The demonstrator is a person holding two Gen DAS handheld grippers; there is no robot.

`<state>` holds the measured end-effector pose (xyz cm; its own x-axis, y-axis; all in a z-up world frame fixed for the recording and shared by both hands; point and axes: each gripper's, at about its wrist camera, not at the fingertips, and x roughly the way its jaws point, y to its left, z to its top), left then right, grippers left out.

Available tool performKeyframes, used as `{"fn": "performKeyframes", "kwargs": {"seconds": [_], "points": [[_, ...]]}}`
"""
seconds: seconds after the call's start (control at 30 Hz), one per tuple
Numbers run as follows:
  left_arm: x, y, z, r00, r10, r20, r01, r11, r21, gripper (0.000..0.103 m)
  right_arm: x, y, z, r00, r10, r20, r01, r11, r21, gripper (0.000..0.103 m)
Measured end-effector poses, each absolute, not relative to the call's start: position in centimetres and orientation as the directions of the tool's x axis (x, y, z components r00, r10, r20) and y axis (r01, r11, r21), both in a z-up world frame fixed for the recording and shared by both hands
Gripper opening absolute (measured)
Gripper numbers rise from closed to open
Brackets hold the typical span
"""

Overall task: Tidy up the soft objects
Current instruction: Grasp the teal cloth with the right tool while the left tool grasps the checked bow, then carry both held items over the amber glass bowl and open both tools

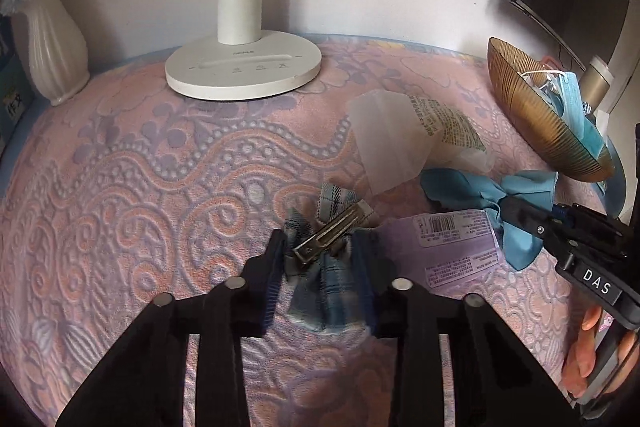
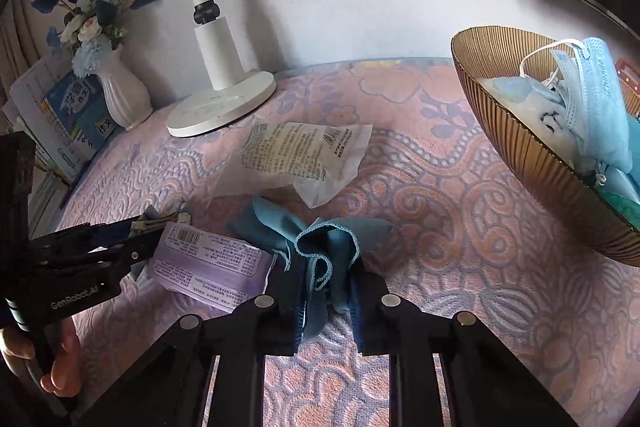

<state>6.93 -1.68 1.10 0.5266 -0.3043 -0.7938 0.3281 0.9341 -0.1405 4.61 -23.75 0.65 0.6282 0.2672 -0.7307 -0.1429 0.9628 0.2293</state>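
left gripper (image 1: pixel 320 247) fingers clenched on the plaid bow (image 1: pixel 324 267), its metal clip (image 1: pixel 332 233) lying between the tips. right gripper (image 2: pixel 328 283) fingers clenched on the blue cloth (image 2: pixel 320 243), bunched just past them on the counter (image 2: pixel 440 187).

We see the left gripper (image 1: pixel 320 259) and right gripper (image 2: pixel 326 291), both matte black with blue pads (image 1: pixel 366 267) and round silver screws (image 1: pixel 401 284); white "DAS" and "GenRobot.AI" lettering marks their bodies.
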Motion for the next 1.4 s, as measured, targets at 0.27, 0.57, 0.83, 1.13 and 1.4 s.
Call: {"fn": "performKeyframes", "kwargs": {"seconds": [0.27, 0.57, 0.83, 1.13, 1.4], "points": [[4.4, -1.0, 3.8, 0.603, -0.304, -0.738, 0.321, 0.939, -0.124, 0.016, 1.8, -24.2, 3.5, 0.736, 0.26, -0.625, -0.166, 0.964, 0.206, 0.017], [0.9, 0.7, 12.0, 0.702, -0.374, -0.606, 0.337, 0.924, -0.18, 0.017, -2.2, -27.8, 10.7, 0.83, 0.249, -0.498, -0.153, 0.962, 0.226, 0.017], [-0.3, -5.2, 20.1, 0.75, -0.469, -0.466, 0.45, 0.878, -0.161, 0.017, -5.9, -35.7, 19.5, 0.925, 0.1, -0.367, -0.025, 0.979, 0.202, 0.017], [0.9, -17.7, 22.9, 0.703, -0.56, -0.439, 0.584, 0.807, -0.095, 0.017, -5.2, -45.1, 21.4, 0.916, -0.063, -0.395, 0.182, 0.945, 0.271, 0.017], [2.4, -25.4, 20.0, 0.685, -0.539, -0.491, 0.608, 0.794, -0.023, 0.028, -0.4, -48.2, 16.7, 0.848, -0.07, -0.525, 0.274, 0.907, 0.321, 0.02]]}}
